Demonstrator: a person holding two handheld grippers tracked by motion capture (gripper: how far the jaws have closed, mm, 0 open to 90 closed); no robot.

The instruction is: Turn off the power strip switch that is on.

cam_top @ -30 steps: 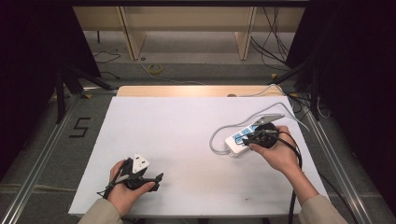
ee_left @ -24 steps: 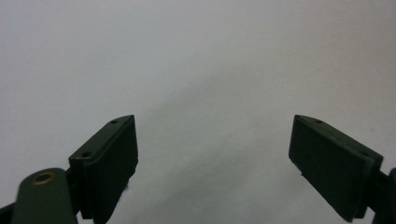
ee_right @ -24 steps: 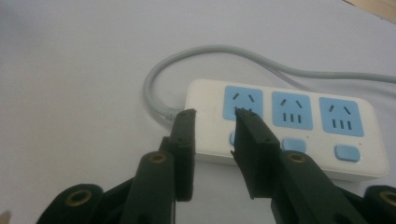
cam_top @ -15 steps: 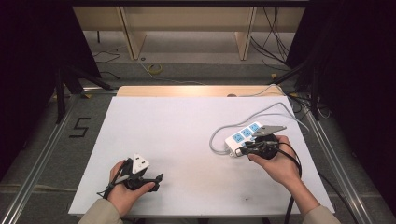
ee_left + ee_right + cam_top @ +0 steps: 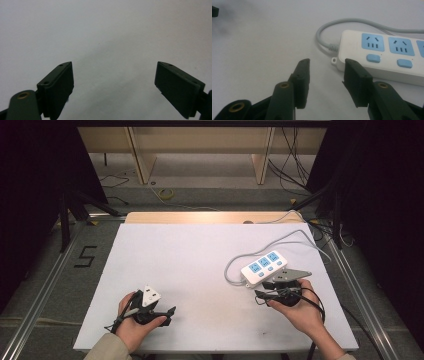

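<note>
- The white table sheet point(image 5: 200, 265) takes up most of the high view; its left edge runs beside a grey metal rail point(image 5: 42, 295) and a floor mark shaped like a 5 point(image 5: 85, 256).
- The left gripper point(image 5: 167, 312) sits near the sheet's front-left corner, close to the front edge, held in the person's left hand point(image 5: 132, 325).
- In the left gripper view its jaws stand wide apart with bare white sheet between them, gripping nothing.
- From that gripper to the power strip the middle of the sheet lies bare, a broad open stretch, and so does the far-left part up to the wooden back edge point(image 5: 210, 217).
- The white power strip point(image 5: 264, 268), with blue sockets, lies flat and slanted on the right half of the sheet, well inside the right edge.
- Its grey cord point(image 5: 280, 241) loops from the strip's near-left end and runs off toward the back-right corner.
- The right gripper point(image 5: 260, 295) is just in front of the strip's near end, in the right hand point(image 5: 300, 312).
- In the right gripper view its jaws have just been opening; nothing lies between them, and the strip's corner sits just beyond the right-hand jaw.
</note>
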